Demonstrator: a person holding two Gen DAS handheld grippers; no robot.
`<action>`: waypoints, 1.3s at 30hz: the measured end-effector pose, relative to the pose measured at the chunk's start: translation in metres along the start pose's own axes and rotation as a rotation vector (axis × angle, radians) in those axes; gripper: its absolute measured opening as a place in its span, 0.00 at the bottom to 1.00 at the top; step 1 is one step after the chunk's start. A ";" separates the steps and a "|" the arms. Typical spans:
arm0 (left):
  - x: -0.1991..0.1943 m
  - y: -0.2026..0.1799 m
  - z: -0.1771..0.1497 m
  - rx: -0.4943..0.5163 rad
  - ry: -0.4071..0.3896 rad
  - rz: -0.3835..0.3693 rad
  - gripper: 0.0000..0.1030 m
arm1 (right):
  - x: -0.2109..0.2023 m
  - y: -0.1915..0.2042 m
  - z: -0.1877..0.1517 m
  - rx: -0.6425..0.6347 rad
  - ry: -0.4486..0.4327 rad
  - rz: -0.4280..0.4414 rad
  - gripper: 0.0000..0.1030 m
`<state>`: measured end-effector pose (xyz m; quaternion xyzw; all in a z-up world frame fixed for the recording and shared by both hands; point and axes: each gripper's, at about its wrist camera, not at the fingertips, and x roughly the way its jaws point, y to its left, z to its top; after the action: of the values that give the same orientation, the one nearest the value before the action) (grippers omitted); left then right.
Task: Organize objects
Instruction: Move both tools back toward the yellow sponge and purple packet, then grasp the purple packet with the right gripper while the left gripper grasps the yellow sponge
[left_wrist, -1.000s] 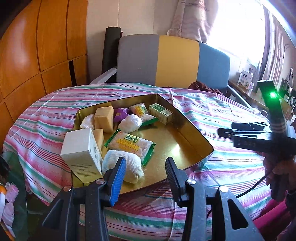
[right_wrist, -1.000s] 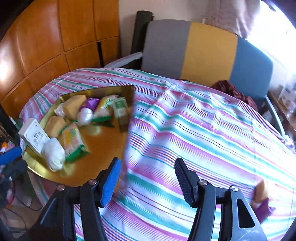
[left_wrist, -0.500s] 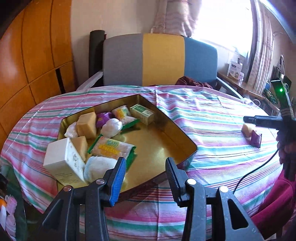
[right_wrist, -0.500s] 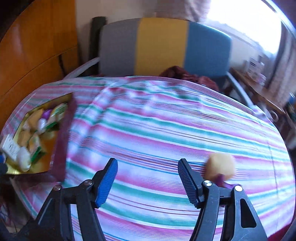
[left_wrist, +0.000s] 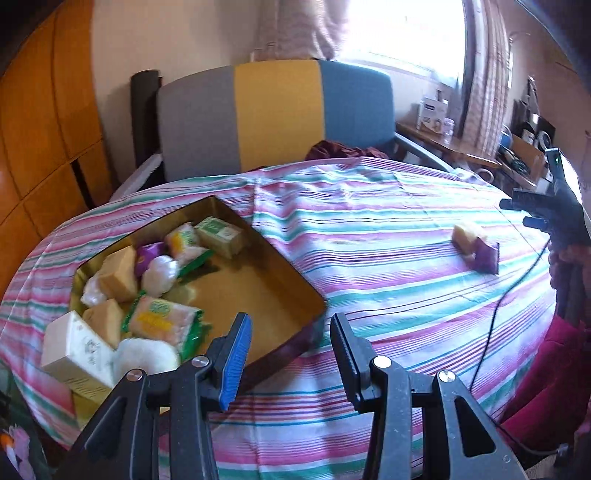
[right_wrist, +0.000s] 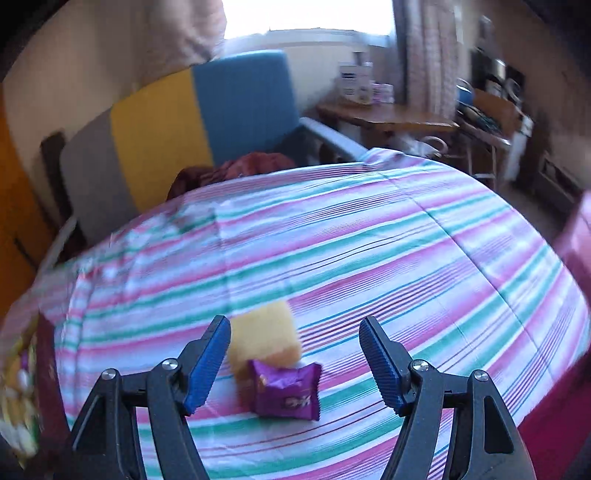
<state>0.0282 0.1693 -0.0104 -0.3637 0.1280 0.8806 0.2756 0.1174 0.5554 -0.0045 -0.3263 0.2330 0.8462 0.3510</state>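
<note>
A gold tin tray on the striped tablecloth holds several snacks: yellow cakes, a white box, green-edged packets and white wrapped pieces. A yellow cake and a purple candy packet lie together on the cloth, also in the left wrist view. My right gripper is open, with the cake and packet lying between its fingers. My left gripper is open and empty over the tray's near right edge.
A grey, yellow and blue chair stands behind the round table, with a dark red cloth on its seat. A side table with boxes stands at the back right. Wooden panels line the left wall.
My right gripper has swung right, away from the tray, and now has the yellow cake and purple packet between its fingers. My left gripper has turned right and drawn back a little.
</note>
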 end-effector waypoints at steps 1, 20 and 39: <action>0.003 -0.005 0.001 0.009 0.006 -0.009 0.43 | 0.000 -0.008 0.001 0.036 0.002 -0.011 0.71; 0.050 -0.065 0.012 0.086 0.103 -0.138 0.43 | 0.056 0.016 -0.027 -0.092 0.316 0.012 0.88; 0.069 -0.091 0.035 0.150 0.110 -0.197 0.43 | 0.048 -0.002 -0.021 -0.093 0.270 -0.036 0.45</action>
<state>0.0208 0.2855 -0.0368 -0.4004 0.1722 0.8161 0.3796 0.1011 0.5645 -0.0537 -0.4571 0.2327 0.7982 0.3160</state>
